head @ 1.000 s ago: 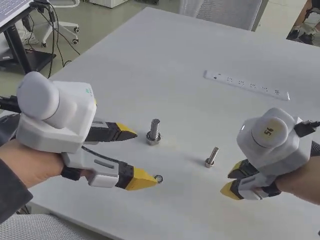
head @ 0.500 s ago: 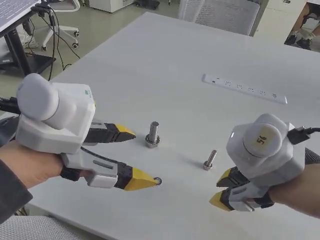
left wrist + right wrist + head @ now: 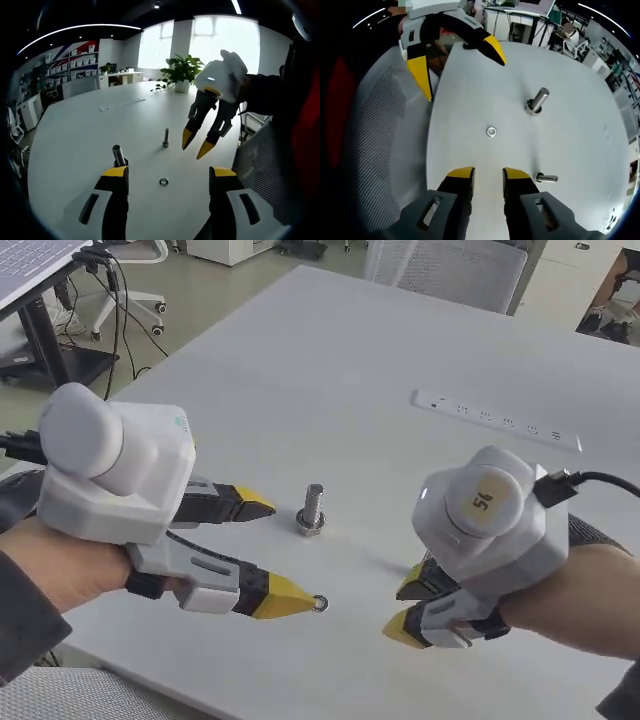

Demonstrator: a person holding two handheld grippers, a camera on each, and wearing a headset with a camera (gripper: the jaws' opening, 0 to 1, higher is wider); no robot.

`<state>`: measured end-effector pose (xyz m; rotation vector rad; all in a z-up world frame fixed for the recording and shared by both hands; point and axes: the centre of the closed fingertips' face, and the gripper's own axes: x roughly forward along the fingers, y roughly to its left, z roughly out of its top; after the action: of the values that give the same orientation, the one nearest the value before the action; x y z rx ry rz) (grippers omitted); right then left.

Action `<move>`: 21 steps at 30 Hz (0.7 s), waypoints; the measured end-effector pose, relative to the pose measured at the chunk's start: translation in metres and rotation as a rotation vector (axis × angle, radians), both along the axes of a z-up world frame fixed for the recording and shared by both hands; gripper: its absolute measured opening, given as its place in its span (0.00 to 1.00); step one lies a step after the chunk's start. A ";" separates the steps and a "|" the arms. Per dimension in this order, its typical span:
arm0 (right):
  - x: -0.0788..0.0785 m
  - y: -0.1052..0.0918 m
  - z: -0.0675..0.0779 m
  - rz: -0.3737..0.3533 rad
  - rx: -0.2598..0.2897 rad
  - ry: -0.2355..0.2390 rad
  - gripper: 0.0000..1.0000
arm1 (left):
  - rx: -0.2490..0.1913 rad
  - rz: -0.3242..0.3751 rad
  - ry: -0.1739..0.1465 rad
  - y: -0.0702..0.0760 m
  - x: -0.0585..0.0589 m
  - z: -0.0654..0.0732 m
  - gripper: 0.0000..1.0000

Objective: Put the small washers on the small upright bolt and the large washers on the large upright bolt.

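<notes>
A small washer (image 3: 319, 603) lies flat on the white table (image 3: 330, 370), touching the lower fingertip of my left gripper (image 3: 280, 552), which is open and holds nothing. The large bolt (image 3: 312, 510) stands upright just beyond, with a ring at its base. My right gripper (image 3: 397, 612) hovers to the right, jaws slightly apart and empty, hiding the small bolt in the head view. In the left gripper view the washer (image 3: 163, 181) lies ahead between my jaws, the small bolt (image 3: 165, 137) behind it. In the right gripper view the washer (image 3: 491, 131) lies straight ahead, the small bolt (image 3: 546, 177) beside the right jaw.
A white power strip (image 3: 495, 420) lies on the far right of the table. A mesh chair (image 3: 445, 265) stands at the far edge. A desk with cables (image 3: 40, 300) is off to the left. The table's near edge runs just below both grippers.
My right gripper has moved left and slightly forward, now covering the small bolt in the head view. The left gripper and the washer have stayed put.
</notes>
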<state>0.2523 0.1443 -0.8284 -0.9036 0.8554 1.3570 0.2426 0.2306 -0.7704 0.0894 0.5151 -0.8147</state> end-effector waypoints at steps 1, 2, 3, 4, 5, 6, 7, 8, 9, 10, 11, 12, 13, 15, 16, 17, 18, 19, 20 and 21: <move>0.000 0.003 0.001 0.008 0.001 -0.003 0.24 | 0.000 0.001 0.000 0.000 0.000 0.000 0.65; 0.000 0.004 0.001 0.013 0.000 -0.003 0.24 | 0.000 0.001 0.000 0.000 0.000 0.000 0.65; 0.001 0.007 0.001 0.020 0.001 -0.005 0.24 | -0.001 0.001 -0.001 0.000 0.001 0.000 0.65; 0.001 0.009 0.001 0.025 0.002 -0.005 0.24 | -0.001 0.002 -0.001 0.000 0.001 0.000 0.65; 0.002 0.011 0.002 0.028 0.003 -0.006 0.24 | -0.001 0.001 -0.001 0.000 0.001 0.000 0.65; 0.003 0.012 0.001 0.030 0.004 -0.006 0.24 | -0.001 0.002 -0.001 0.000 0.001 0.000 0.65; 0.004 0.014 0.001 0.034 0.002 -0.008 0.24 | 0.001 0.001 -0.001 0.000 0.001 0.000 0.64; 0.005 0.016 0.001 0.037 0.002 -0.010 0.24 | 0.000 0.001 -0.001 0.000 0.001 0.000 0.64; 0.006 0.018 0.002 0.041 0.002 -0.010 0.24 | -0.001 0.002 -0.001 -0.001 0.001 0.000 0.64; 0.007 0.020 0.002 0.044 0.004 -0.011 0.24 | 0.001 0.002 -0.001 0.000 0.001 0.000 0.64; 0.008 0.022 0.002 0.047 0.007 -0.009 0.24 | 0.000 0.002 -0.001 0.000 0.001 0.000 0.64; 0.008 0.024 0.002 0.049 0.007 -0.009 0.24 | 0.000 0.003 -0.001 0.000 0.001 0.000 0.64; 0.009 0.026 0.001 0.052 0.006 -0.011 0.24 | -0.001 0.002 -0.001 0.000 0.001 0.000 0.64; 0.011 0.029 0.001 0.057 0.006 -0.013 0.24 | -0.001 0.004 -0.002 0.000 0.001 0.000 0.64; 0.012 0.031 0.000 0.059 0.007 -0.012 0.24 | -0.001 0.003 -0.001 0.000 0.001 0.000 0.64; 0.013 0.032 0.000 0.060 0.007 -0.011 0.24 | -0.001 0.004 -0.002 0.000 0.001 0.000 0.64; 0.014 0.034 -0.001 0.062 0.005 -0.012 0.24 | -0.001 0.004 -0.001 0.000 0.001 0.000 0.64; 0.015 0.035 -0.001 0.065 0.003 -0.014 0.24 | -0.002 0.004 -0.001 0.000 0.001 0.000 0.64; 0.016 0.036 -0.002 0.065 0.003 -0.014 0.24 | -0.002 0.004 -0.001 0.000 0.001 0.000 0.64; 0.016 0.037 -0.002 0.066 0.003 -0.013 0.24 | -0.001 0.003 -0.001 0.000 0.001 0.000 0.64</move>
<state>0.2687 0.1817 -0.8302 -0.9445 0.8201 1.4077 0.2432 0.2310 -0.7703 0.0875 0.5141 -0.8119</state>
